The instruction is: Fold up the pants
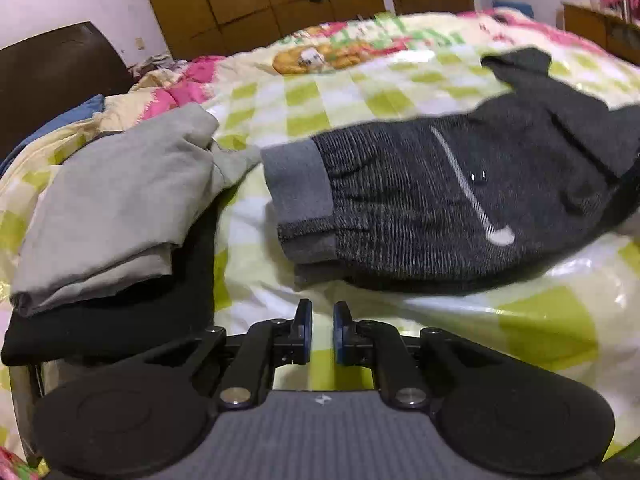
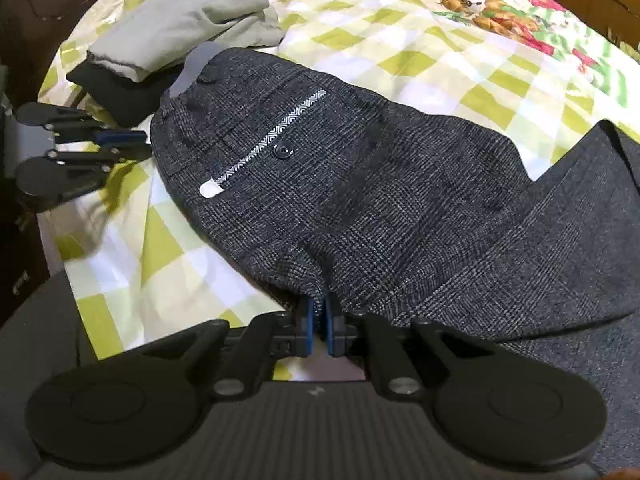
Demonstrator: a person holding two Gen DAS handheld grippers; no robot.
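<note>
The checked bedspread (image 2: 400,64) serves as the folding surface. Right gripper (image 2: 319,322) clamps the pants (image 2: 360,184) at the crotch edge – anchoring the fold; left gripper (image 1: 322,326) waits empty, fingers slightly apart, near the waistband (image 1: 298,184).

**Dark checks on a lime-and-white bed**

The dark grey woven-check pants (image 2: 360,184) carry a fine pale plaid, a plain lighter grey waistband lining (image 1: 298,188), and a pocket strip (image 2: 272,138) of white-and-black geometric print beside a dark navy button (image 2: 283,149). Under the pants, the glossy bed cover (image 2: 420,52) is lime-green and white checks, with a tan cartoon dog (image 2: 476,4) and pink flowers. Beside the pants' waistband lies a pale grey folded garment (image 1: 120,200) over a black one (image 1: 108,328). The fingers (image 1: 306,320) have blue pads.
</note>
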